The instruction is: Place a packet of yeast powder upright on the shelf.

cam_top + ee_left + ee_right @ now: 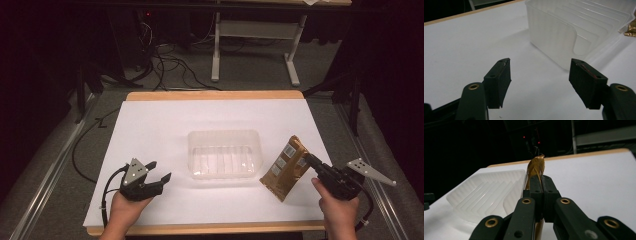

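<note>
Pinching gold pouch [286, 169] tilted, right fingers [306, 157] clamped; left fingers [159, 171] spread empty

Between the closed jaws of the right gripper [541, 195]: a pouch [286, 167] of glossy gold foil with matt paper labels. Beyond the left gripper [540, 77], jaws of matt black plastic with brass-coloured rivets: a tray [224, 154] of translucent, ribbed, smooth plastic. The desk [150, 130] has a matt white surface and a wood edge.

The gold pouch [287, 170] carries small white labels with dark marks, too small to read.
</note>
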Available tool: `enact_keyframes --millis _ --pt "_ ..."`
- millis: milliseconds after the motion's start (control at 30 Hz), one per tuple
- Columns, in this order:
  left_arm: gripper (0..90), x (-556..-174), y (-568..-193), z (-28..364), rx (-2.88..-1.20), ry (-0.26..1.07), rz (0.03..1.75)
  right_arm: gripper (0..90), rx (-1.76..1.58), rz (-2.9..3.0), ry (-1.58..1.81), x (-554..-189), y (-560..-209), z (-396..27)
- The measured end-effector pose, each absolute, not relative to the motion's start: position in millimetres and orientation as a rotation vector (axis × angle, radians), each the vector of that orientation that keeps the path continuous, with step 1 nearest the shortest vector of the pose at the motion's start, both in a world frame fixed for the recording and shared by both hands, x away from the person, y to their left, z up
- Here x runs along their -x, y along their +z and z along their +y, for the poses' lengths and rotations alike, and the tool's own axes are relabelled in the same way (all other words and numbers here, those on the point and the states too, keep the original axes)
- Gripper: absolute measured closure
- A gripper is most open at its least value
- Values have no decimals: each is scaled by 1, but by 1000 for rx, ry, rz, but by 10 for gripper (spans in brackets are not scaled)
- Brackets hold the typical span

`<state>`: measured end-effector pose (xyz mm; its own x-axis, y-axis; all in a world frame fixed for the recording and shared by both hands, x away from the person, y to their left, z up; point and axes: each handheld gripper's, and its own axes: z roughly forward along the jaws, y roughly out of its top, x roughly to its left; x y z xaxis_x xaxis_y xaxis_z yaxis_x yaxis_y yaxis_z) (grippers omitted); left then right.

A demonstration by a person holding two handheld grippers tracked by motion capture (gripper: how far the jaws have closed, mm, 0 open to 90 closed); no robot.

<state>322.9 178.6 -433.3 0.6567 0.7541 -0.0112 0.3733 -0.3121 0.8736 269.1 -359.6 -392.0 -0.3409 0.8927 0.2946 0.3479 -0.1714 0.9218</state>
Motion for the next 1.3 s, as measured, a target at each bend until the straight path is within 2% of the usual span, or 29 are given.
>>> enact_keyframes --millis 400,1300 --pt "343 -326 -432 181 -1908 533 861 898 -1258 1599 1408 -261 -377 -336" --pt "337 -323 -433 188 -1843 532 909 900 -1205 1458 1493 -263 -344 -323"
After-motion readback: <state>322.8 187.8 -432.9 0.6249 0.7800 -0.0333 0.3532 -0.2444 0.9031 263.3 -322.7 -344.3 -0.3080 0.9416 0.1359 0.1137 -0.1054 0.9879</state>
